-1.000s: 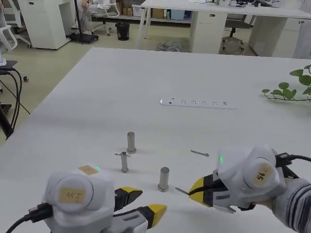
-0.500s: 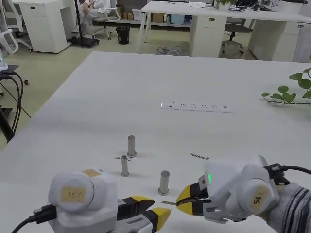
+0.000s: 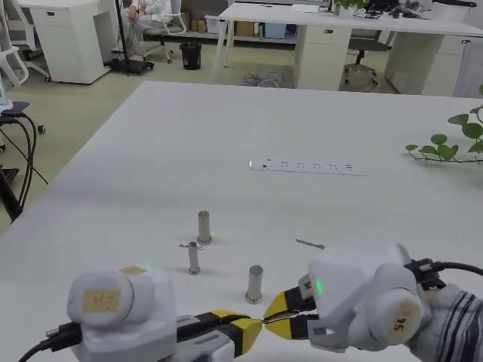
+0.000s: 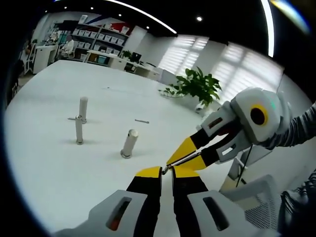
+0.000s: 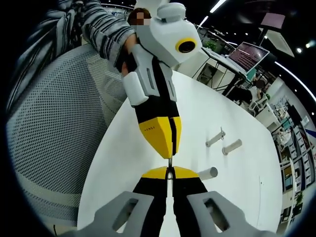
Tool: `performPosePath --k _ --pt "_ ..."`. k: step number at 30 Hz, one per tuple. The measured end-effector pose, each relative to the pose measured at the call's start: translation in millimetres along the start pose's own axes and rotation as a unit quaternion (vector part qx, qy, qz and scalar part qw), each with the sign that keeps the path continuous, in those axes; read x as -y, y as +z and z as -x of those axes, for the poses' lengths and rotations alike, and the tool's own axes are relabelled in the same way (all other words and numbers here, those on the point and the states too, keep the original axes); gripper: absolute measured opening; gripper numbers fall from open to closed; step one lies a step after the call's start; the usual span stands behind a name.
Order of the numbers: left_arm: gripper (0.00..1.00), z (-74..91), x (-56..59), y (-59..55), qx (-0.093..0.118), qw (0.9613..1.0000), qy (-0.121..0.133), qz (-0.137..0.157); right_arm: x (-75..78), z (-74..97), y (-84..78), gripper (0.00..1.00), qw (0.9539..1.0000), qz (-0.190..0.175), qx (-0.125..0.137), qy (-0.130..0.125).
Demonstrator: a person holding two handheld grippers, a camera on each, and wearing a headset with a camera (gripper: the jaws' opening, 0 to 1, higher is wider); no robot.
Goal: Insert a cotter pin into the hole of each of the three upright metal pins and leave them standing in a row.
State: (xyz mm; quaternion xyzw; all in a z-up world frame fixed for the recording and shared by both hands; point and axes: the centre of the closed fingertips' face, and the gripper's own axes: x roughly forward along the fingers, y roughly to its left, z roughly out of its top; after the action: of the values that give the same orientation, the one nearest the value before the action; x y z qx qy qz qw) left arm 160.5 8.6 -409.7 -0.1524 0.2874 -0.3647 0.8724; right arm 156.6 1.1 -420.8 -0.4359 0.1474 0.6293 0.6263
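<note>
Right gripper [image 5: 169, 173] jaws pressed together, pinching cotter pin [image 4: 180, 160]. Left gripper [image 4: 166, 172] jaws shut on its other end. Tips meet just in front of near pin [image 3: 255, 283]. Middle pin [image 3: 194, 257] and far pin [image 3: 204, 226] upright left-behind it. Spare cotter [image 3: 309, 242] lies right-behind it on counter [image 3: 226, 136].

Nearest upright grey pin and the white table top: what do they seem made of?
The nearest upright grey cylindrical pin looks like bare metal, likely steel: dull silvery sheen, brighter top. The white table top looks like matte laminate or painted board, smooth with soft shadows; which, I cannot tell.
</note>
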Motion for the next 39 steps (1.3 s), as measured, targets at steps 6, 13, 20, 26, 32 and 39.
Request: performPosePath --k 6,13,20,26,32,39 --pt "0.0 0.0 0.9 -2.1 -0.003 0.9999 -0.006 0.009 -0.7 -0.7 1.6 0.0 1.0 0.006 -0.003 -0.002" --pt "0.0 0.7 3.3 -0.5 -0.008 0.9991 -0.012 -0.04 1.8 0.0 2.7 0.0 1.0 -0.005 -0.001 -0.008" --pt "0.0 1.0 5.9 -0.6 -0.02 0.9936 -0.027 -0.108 3.8 2.2 -1.7 0.0 0.9998 -0.021 -0.002 -0.007" --pt "0.0 3.7 11.1 1.9 -0.019 0.9877 -0.05 -0.147 2.3 4.2 -5.4 0.0 0.9993 -0.037 -0.002 -0.003" --pt "0.0 6.0 16.9 -0.4 -0.026 0.9803 -0.075 -0.181 -3.7 5.2 -3.7 0.0 0.9991 -0.041 0.002 0.012" --pt "0.0 8.6 17.2 -5.3 -0.041 0.9746 -0.084 -0.203 -10.4 5.0 -1.6 0.0 0.9989 -0.038 0.0 0.027"
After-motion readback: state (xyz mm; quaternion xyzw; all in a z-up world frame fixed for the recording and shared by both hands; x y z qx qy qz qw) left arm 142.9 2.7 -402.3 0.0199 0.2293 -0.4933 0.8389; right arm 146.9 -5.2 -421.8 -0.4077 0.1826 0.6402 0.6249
